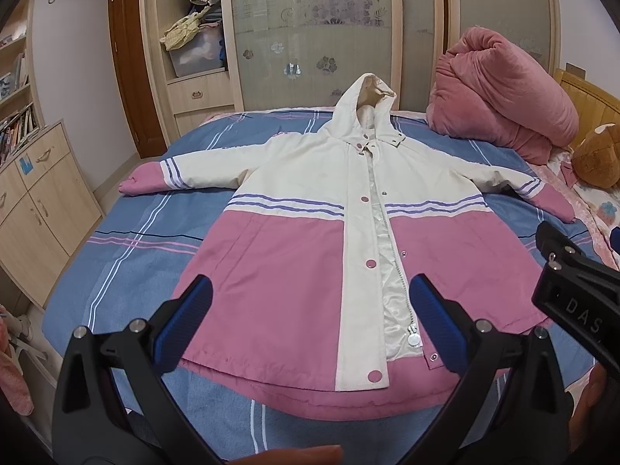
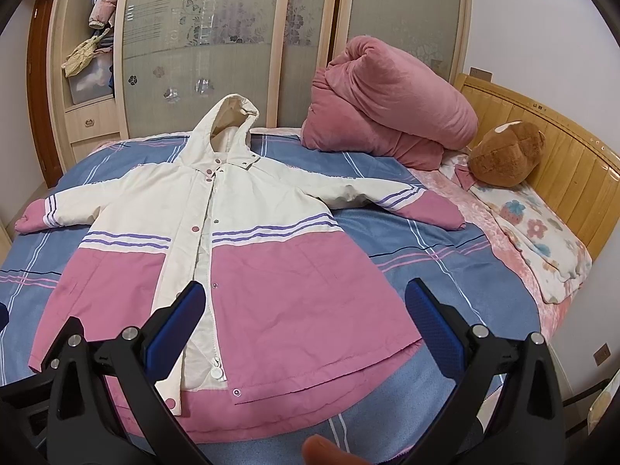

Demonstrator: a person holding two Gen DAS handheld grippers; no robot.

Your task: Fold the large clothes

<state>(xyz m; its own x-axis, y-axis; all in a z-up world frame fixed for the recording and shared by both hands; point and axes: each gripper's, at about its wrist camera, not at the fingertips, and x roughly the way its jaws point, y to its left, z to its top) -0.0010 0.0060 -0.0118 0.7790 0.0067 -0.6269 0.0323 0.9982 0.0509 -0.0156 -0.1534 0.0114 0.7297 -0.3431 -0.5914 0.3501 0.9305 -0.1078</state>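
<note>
Hovering: both hand-held grippers (image 1: 310, 321) (image 2: 306, 325) released | jacket (image 1: 310, 232) flat on bed (image 1: 155, 232)

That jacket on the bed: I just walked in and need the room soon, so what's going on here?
A person holds a two-finger gripper in each hand over a hooded pink-and-cream jacket spread face up on the striped blue bedspread, both sleeves out to the sides. The left gripper and right gripper are both open near the hem, touching nothing. Folding has not started. A rolled pink quilt and a brown plush toy sit by the headboard.
</note>
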